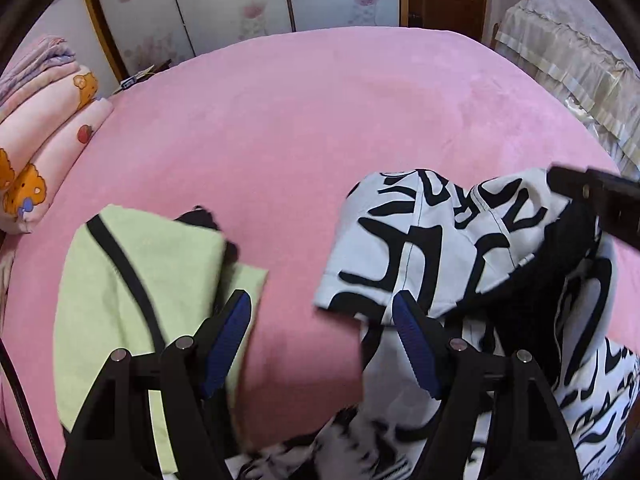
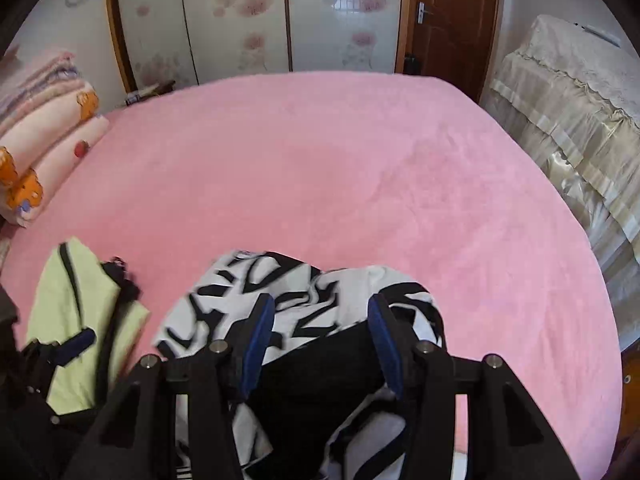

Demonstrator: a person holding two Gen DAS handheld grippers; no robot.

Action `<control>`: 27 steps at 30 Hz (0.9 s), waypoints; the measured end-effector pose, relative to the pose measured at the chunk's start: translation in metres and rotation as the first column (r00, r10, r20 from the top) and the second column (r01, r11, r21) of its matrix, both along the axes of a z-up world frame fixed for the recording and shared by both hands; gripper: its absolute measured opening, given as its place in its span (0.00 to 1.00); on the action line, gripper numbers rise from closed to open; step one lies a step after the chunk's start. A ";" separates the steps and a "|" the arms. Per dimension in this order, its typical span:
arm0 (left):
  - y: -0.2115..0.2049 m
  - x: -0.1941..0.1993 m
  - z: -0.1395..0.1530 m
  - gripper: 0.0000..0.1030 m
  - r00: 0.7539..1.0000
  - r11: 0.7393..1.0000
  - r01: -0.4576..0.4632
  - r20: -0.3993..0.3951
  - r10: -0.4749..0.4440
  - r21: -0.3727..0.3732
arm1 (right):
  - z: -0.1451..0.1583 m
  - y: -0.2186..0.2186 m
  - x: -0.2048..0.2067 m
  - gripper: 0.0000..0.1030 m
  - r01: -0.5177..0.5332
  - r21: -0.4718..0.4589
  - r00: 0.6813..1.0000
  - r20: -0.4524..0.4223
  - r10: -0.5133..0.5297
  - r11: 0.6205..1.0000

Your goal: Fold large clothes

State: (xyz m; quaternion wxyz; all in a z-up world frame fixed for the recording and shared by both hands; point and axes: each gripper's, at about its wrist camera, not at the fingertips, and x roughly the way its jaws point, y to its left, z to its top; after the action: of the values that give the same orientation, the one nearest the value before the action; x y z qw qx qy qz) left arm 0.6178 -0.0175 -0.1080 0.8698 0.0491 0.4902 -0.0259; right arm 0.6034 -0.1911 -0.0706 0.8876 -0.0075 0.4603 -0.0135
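Note:
A large black-and-white patterned garment (image 1: 424, 240) hangs bunched above the near part of the pink bed (image 1: 304, 120). My right gripper (image 2: 320, 304) is shut on it, with the garment (image 2: 304, 308) and its black inner fabric pinched between the blue pads; in the left wrist view that right gripper (image 1: 588, 192) grips the cloth from the upper right. My left gripper (image 1: 320, 298) is open, only pink bed showing between its fingers, and its right finger (image 1: 416, 344) is against the hanging cloth's left edge. In the right wrist view the left gripper (image 2: 60, 348) is blurred at the lower left.
A folded yellow-green garment with a black stripe (image 1: 140, 280) lies on the bed at the left. Folded quilts with cartoon prints (image 1: 44, 132) are stacked at the bed's far left. A cloth-covered cabinet (image 2: 580, 120) stands on the right, wardrobe doors (image 2: 240, 20) behind.

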 end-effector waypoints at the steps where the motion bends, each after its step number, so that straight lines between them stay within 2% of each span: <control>1: -0.003 0.003 -0.005 0.70 1.000 1.000 -0.004 -0.010 0.004 -0.003 | -0.007 -0.007 -0.001 0.47 0.011 -0.008 1.000 -0.023 -0.011 1.000; 6: -0.015 0.003 -0.034 0.70 0.997 1.000 0.027 -0.075 -0.028 -0.014 | -0.056 -0.049 -0.027 0.47 0.033 -0.022 0.989 -0.146 -0.036 0.999; 11: -0.021 -0.008 -0.064 0.70 0.988 0.998 0.068 -0.137 -0.070 -0.018 | -0.108 -0.080 -0.057 0.47 0.036 0.003 0.969 -0.245 -0.034 0.999; 12: -0.022 -0.009 -0.067 0.70 0.988 0.997 0.072 -0.139 -0.073 -0.012 | -0.113 -0.087 -0.062 0.47 0.040 0.041 0.971 -0.239 -0.029 0.998; 14: -0.021 -0.010 -0.065 0.70 0.987 0.997 0.082 -0.137 -0.083 -0.014 | -0.109 -0.097 -0.067 0.47 0.061 0.111 0.975 -0.220 -0.035 0.992; 16: -0.018 -0.012 -0.058 0.70 0.984 0.994 0.102 -0.141 -0.106 -0.035 | -0.097 -0.110 -0.073 0.47 0.073 0.221 0.979 -0.204 -0.027 0.973; 19: -0.011 -0.022 -0.037 0.70 0.977 0.983 0.169 -0.119 -0.176 -0.071 | -0.071 -0.128 -0.082 0.48 0.071 0.326 0.988 -0.153 -0.021 0.943; 20: -0.008 -0.023 -0.029 0.70 0.976 0.979 0.188 -0.101 -0.195 -0.077 | -0.061 -0.134 -0.085 0.52 0.072 0.347 0.991 -0.128 -0.028 0.935; 23: 0.001 -0.019 -0.007 0.70 0.979 0.976 0.192 -0.047 -0.197 -0.104 | -0.036 -0.147 -0.079 0.79 0.063 0.403 0.998 -0.045 -0.049 0.913; 24: 0.003 -0.013 -0.003 0.70 0.982 0.978 0.179 -0.036 -0.184 -0.110 | -0.031 -0.148 -0.071 0.84 0.065 0.403 0.998 -0.033 -0.057 0.913; 27: 0.014 0.018 -0.004 0.72 0.993 0.981 0.101 -0.035 -0.109 -0.164 | -0.035 -0.150 -0.034 0.84 0.096 0.428 0.995 -0.080 -0.068 0.899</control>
State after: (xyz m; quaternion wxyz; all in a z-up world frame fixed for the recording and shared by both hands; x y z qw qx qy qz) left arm 0.6361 -0.0033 -0.1116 0.8575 0.0032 0.5020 -0.1127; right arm 0.5690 -0.3412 -0.1061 0.8511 0.2077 0.4793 0.0515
